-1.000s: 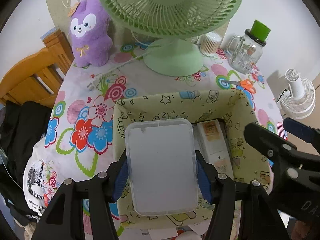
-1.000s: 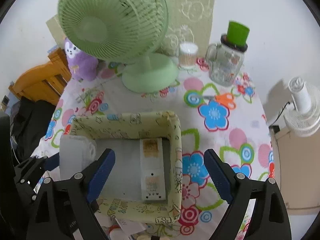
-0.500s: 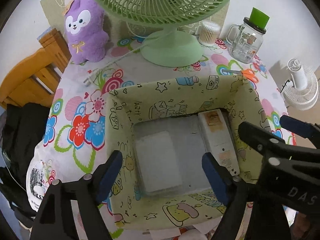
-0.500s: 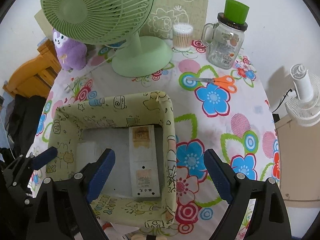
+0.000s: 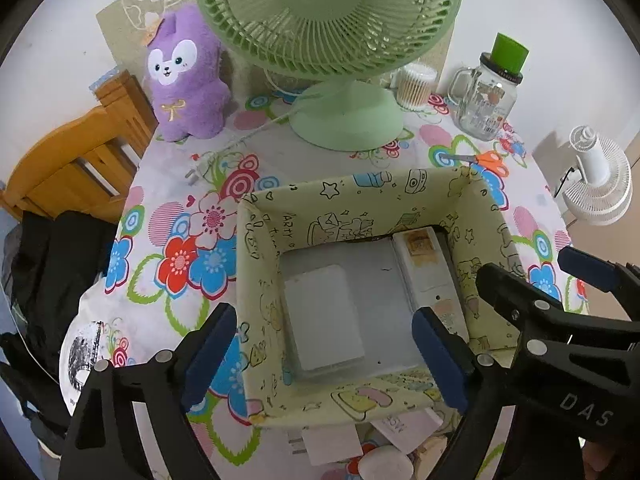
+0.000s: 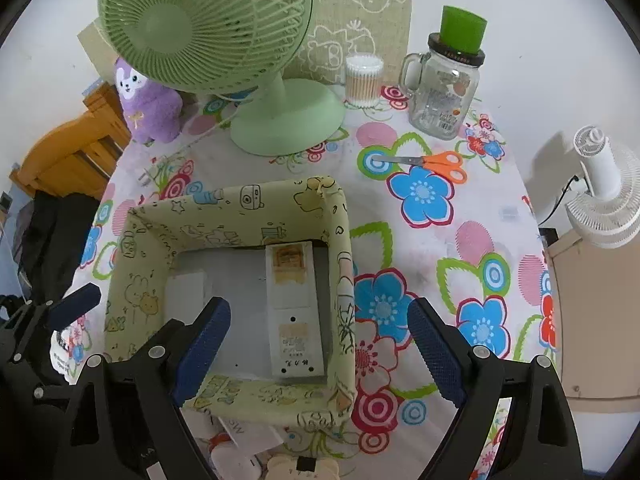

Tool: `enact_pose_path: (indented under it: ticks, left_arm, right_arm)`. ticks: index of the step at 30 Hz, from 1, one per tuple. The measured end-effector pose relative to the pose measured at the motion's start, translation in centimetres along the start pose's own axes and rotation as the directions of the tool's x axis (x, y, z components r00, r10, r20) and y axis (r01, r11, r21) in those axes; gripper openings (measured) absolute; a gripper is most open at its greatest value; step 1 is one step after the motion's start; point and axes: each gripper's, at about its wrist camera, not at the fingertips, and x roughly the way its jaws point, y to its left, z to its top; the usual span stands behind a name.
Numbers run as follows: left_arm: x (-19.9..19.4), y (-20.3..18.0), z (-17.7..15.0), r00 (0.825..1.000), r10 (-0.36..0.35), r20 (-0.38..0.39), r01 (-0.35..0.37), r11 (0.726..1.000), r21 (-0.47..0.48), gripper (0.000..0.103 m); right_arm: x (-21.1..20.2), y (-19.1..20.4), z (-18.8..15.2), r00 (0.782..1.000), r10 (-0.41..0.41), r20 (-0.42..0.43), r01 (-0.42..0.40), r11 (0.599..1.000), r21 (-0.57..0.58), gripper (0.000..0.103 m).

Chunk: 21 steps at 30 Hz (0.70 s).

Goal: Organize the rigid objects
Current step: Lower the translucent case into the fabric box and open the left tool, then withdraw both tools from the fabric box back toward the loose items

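So there's a round table (image 6: 472, 216) with a loud flower-print cloth, and sitting toward its near edge is a pale green fabric storage box (image 5: 264, 280) covered in little cartoon doodles. Down on the box floor, a flat frosted plastic case (image 5: 324, 320) lies along the left wall, and a long white remote-looking device (image 6: 294, 308) with yellowed tape patches lies along the right wall, with bare grey floor between the two. The left claw (image 5: 324, 360) hangs over the near part of the box, pointing steeply down, and its jaws are opening; the case is below and between the blue pads, but they aren't touching it, so nothing's gripped. The right claw (image 6: 316, 352) hovers over the box's near right corner with its jaws spread wide and empty; the right wall of the box runs between its pads without contact. Along the far edge of the table you've got a purple plush bunny (image 5: 184, 76) at the left, a big green desk fan (image 6: 224, 40) in the middle, a tub of cotton swabs (image 6: 363, 80) just beside the fan base, and a glass mug jar (image 6: 444, 88) with a green lid toward the right. Orange-handled scissors (image 6: 432, 162) lie flat near the jar. A wooden chair (image 5: 68, 168) stands off the left edge, and a small white fan (image 6: 604, 196) off the right.
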Motion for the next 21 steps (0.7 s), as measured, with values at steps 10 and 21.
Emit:
enact_pose_path:
  ticks: [10,21]
  left_arm:
    - [-2.9,0.1,-0.9,0.999,-0.018,0.036,0.018,1.0,-0.008,0.092]
    - [-5.8,-0.6,-2.0,0.996,-0.014,0.088,0.013,1.0,0.008,0.092]
  right_arm:
    - [-3.3,0.7,-0.9,0.998,0.005,0.06,-0.005,1.0,0.001,0.092]
    - [-6.5,0.7,-2.3,0.994,0.001,0.109,-0.002,1.0,0.005,0.092]
